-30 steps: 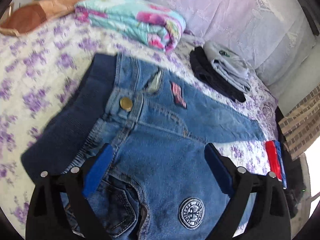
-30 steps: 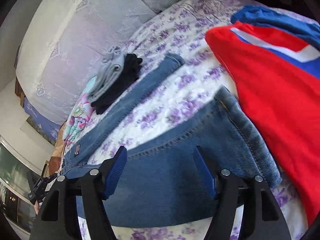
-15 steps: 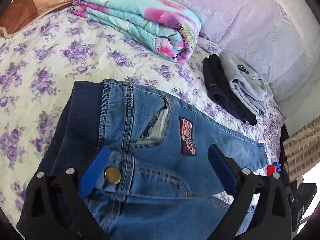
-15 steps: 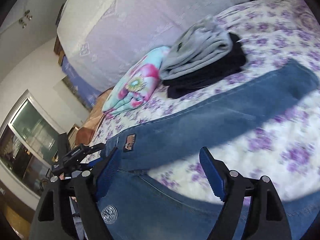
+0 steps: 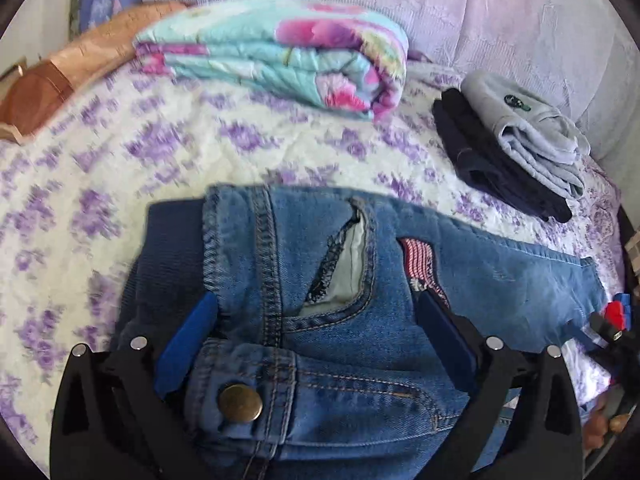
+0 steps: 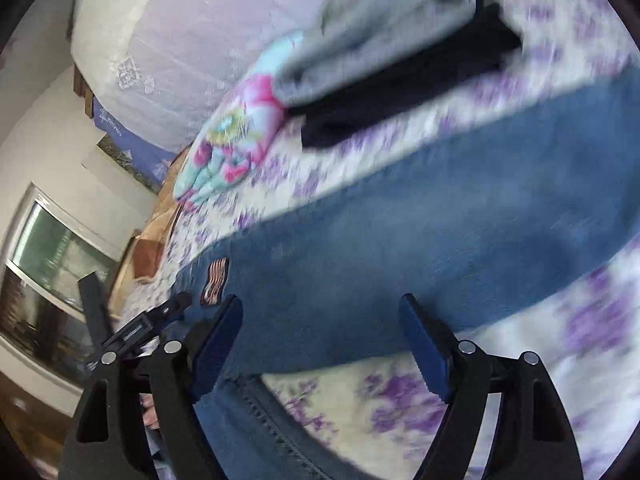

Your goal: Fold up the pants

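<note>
Your left gripper (image 5: 316, 344) is hanging wide over the jeans (image 5: 360, 320) waistband on the bed (image 5: 120, 168), pinching nothing. Your right gripper (image 6: 322, 336) is opening over a leg (empty too). You're risking grabbing one denim layer only, skewing the fold.

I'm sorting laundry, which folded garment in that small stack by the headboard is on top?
The grey garment is on top; the black one lies beneath it, sticking out along the side.

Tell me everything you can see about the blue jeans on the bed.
The jeans are blue denim with a dark ribbed waistband, a brass button, orange stitching, an open front pocket showing grey lining, and a striped flag patch. They lie front side up on the flowered bedspread, unfolded, one leg stretched toward the folded dark and grey clothes without touching them. The left gripper hangs open above the waist, gripping nothing.
</note>
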`<state>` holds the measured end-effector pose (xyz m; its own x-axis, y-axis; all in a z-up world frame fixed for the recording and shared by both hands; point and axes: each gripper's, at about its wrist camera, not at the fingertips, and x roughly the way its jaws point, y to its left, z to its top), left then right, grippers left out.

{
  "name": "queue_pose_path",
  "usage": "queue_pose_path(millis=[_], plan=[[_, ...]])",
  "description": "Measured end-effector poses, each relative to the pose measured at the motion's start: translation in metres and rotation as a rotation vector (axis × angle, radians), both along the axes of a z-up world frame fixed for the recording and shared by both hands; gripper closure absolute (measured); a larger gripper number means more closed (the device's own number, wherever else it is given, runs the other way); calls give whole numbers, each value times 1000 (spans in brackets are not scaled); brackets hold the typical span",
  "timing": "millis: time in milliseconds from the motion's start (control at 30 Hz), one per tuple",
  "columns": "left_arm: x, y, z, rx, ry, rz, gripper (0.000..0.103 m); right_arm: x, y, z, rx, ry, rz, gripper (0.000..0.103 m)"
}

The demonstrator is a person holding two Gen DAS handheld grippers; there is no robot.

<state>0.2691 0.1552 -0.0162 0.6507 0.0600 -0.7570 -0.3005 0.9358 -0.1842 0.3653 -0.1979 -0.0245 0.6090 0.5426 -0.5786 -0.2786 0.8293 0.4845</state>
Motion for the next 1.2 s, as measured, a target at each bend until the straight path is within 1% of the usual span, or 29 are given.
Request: queue_pose_path(millis=[33, 67, 100, 133, 200, 233, 300, 333, 367, 400, 467, 567, 633, 733, 800, 900, 1000, 1133, 1200], plan=[[-4, -4, 7, 36, -18, 9, 5, 0, -11, 13, -66, -61, -44, 12], [-7, -9, 13, 63, -34, 9, 5, 3, -26, 22, -112, -98, -100, 10], [-8, -14, 21, 99, -51, 7, 5, 8, -43, 28, -128, -109, -152, 7], [-10, -18, 27, 124, -62, 6, 5, 13, -65, 31, -111, -101, -207, 7], [-8, -23, 38, 154, -83, -9, 5, 22, -108, 31, -33, -64, -302, 7], [-5, -23, 42, 144, -93, -21, 5, 24, -130, 28, 19, -52, -346, 7], [1, -19, 44, 84, -107, -32, 5, 21, -172, 18, 137, -36, -428, 7], [5, -14, 42, 37, -118, -36, 5, 20, -187, 13, 179, -30, -459, 7], [9, -10, 41, -6, -125, -38, 5, 20, -201, 8, 210, -17, -482, 7], [14, -5, 38, -52, -117, -32, 5, 22, -212, 5, 218, -4, -492, 7], [22, 3, 36, -84, -84, -7, 5, 29, -225, 4, 198, -4, -493, 7], [29, 11, 34, -68, -70, 22, 5, 50, -234, 6, 116, -1, -477, 8], [31, 20, 31, -79, -46, 37, 5, 63, -238, 6, 79, -7, -459, 12], [29, 37, 29, -99, -22, 55, 5, 79, -238, 5, 36, -14, -438, 14], [27, 49, 32, -95, -14, 73, 5, 89, -236, 1, 24, -5, -421, 14], [20, 69, 41, -70, -26, 88, 5, 101, -234, -3, -7, 18, -403, 14], [21, 82, 43, -48, -20, 71, 5, 114, -236, -8, -29, 48, -381, 16], [29, 92, 30, -70, 25, 21, 5, 129, -238, -17, -51, 91, -351, 21], [33, 91, 25, -47, 39, -4, 5, 134, -239, -21, -54, 106, -343, 22]])
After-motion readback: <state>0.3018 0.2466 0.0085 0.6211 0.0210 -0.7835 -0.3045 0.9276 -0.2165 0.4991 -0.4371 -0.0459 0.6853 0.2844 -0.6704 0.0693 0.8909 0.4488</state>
